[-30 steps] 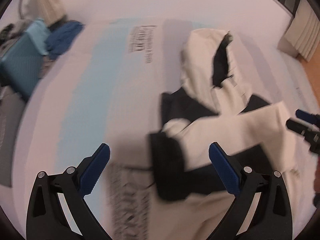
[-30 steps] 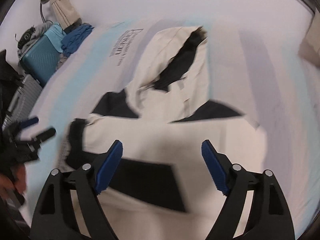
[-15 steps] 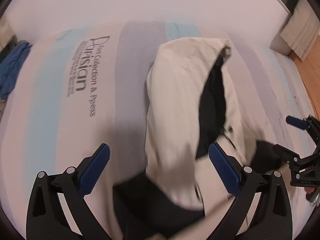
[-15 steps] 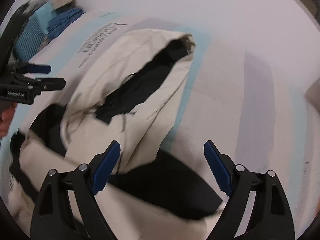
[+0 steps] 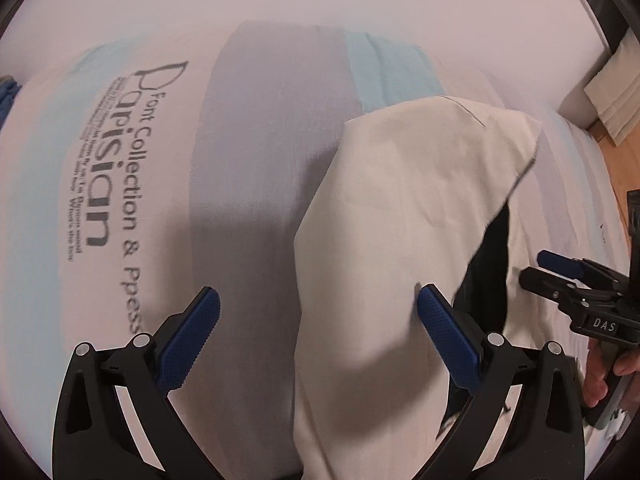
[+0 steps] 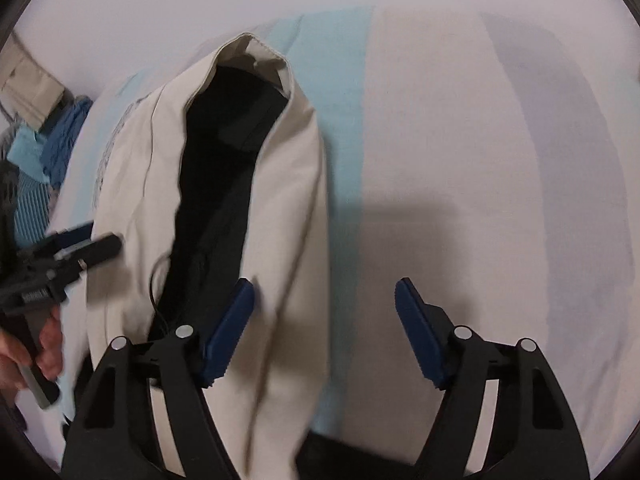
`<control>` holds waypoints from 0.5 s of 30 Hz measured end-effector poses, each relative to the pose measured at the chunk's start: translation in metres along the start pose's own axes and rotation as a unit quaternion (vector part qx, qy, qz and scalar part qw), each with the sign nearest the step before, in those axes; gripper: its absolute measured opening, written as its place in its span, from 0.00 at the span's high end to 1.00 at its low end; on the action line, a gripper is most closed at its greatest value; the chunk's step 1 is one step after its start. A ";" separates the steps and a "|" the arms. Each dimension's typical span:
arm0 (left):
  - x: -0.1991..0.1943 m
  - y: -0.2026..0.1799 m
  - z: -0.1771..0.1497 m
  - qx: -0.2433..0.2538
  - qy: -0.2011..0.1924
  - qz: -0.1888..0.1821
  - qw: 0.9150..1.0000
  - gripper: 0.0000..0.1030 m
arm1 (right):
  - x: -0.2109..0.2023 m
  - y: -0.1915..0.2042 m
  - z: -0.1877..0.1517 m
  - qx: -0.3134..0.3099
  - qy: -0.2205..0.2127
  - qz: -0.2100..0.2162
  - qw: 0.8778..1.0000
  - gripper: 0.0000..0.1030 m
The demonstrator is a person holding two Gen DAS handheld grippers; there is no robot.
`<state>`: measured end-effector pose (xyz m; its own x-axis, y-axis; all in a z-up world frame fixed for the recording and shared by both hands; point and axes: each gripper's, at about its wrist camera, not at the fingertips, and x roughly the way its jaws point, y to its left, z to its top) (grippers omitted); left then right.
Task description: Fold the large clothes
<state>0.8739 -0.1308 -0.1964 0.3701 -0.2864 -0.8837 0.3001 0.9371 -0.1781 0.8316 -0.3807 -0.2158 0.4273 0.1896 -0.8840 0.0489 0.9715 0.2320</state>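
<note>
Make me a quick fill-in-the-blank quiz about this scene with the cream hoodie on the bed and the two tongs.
1. The lining inside the cream hoodie's hood is ____.
2. The largest printed word on the bed sheet reads ____.
3. The pads on the fingers of the left tongs are coloured ____.
4. Between the fingers of the right tongs, the hoodie's edge lies unpinched, so these tongs are ____.

Missing words: black; Parisian; blue; open
</note>
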 end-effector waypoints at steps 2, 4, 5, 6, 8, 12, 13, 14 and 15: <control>0.009 0.003 0.004 -0.015 0.005 -0.009 1.000 0.06 | 0.010 0.004 0.006 0.006 0.005 0.003 1.000 0.32; 0.017 0.003 0.010 -0.020 0.006 -0.013 1.000 0.06 | 0.020 0.009 0.009 0.003 0.012 -0.003 1.000 0.32; 0.019 0.002 0.012 -0.018 0.009 -0.016 1.000 0.06 | 0.024 0.012 0.010 0.001 0.016 -0.005 1.000 0.32; 0.022 0.000 0.015 -0.013 0.009 -0.016 1.000 0.09 | 0.026 0.014 0.010 0.000 0.016 -0.010 1.000 0.32; 0.025 -0.004 0.018 -0.003 0.009 -0.022 1.000 0.21 | 0.030 0.017 0.010 0.006 0.020 0.004 1.000 0.40; 0.035 -0.015 0.023 0.014 0.029 -0.018 0.999 0.57 | 0.029 0.020 0.010 0.019 0.024 0.009 0.999 0.63; 0.035 -0.017 0.023 0.014 0.025 -0.016 0.999 0.60 | 0.029 0.018 0.012 0.026 0.026 0.010 0.999 0.69; 0.035 -0.018 0.023 0.013 0.026 -0.018 0.999 0.70 | 0.030 0.017 0.012 0.030 0.029 0.003 0.999 0.79; 0.033 -0.019 0.023 0.015 0.022 -0.014 1.000 0.78 | 0.028 0.016 0.012 0.032 0.028 -0.001 0.999 0.83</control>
<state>0.9008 -0.1630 -0.2116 0.3228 -0.3021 -0.8970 0.3356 0.9227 -0.1900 0.8552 -0.3613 -0.2314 0.3754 0.1977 -0.9055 0.1072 0.9612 0.2543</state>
